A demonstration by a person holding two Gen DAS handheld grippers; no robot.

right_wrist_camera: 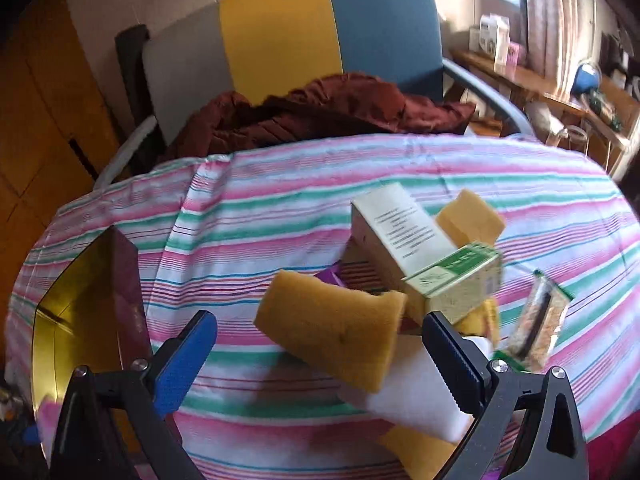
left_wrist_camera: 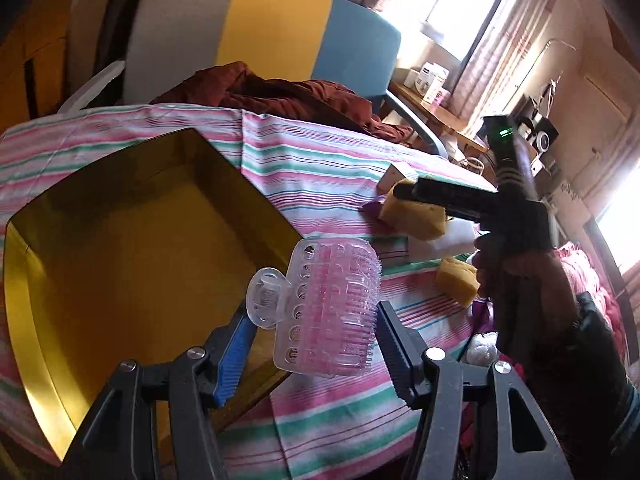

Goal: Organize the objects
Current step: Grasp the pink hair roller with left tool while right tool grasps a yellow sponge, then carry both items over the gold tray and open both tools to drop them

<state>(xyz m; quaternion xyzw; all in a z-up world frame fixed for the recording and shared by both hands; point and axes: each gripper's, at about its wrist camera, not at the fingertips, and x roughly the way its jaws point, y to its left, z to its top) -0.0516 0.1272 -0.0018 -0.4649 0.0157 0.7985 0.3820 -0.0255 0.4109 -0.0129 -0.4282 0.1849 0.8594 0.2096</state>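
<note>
In the left wrist view my left gripper (left_wrist_camera: 312, 336) holds a clear pink hair claw clip (left_wrist_camera: 324, 308) between its jaws, over the right edge of a gold box (left_wrist_camera: 132, 240). The right gripper (left_wrist_camera: 404, 192) shows at the right, over a yellow sponge (left_wrist_camera: 412, 216). In the right wrist view my right gripper (right_wrist_camera: 320, 344) is open around a yellow sponge (right_wrist_camera: 332, 336) that lies on a white foam block (right_wrist_camera: 412, 396). Behind it stand a cream carton (right_wrist_camera: 396, 232), a green-labelled box (right_wrist_camera: 456, 280) and another sponge (right_wrist_camera: 472, 212). The gold box (right_wrist_camera: 68, 312) is at the left.
A striped cloth (right_wrist_camera: 280, 184) covers the table. A snack packet (right_wrist_camera: 540, 320) lies at the right. A chair with a maroon garment (right_wrist_camera: 320, 112) stands behind the table. A shelf with boxes (right_wrist_camera: 496, 44) is at the far right. A third sponge (left_wrist_camera: 460, 280) lies near the hand.
</note>
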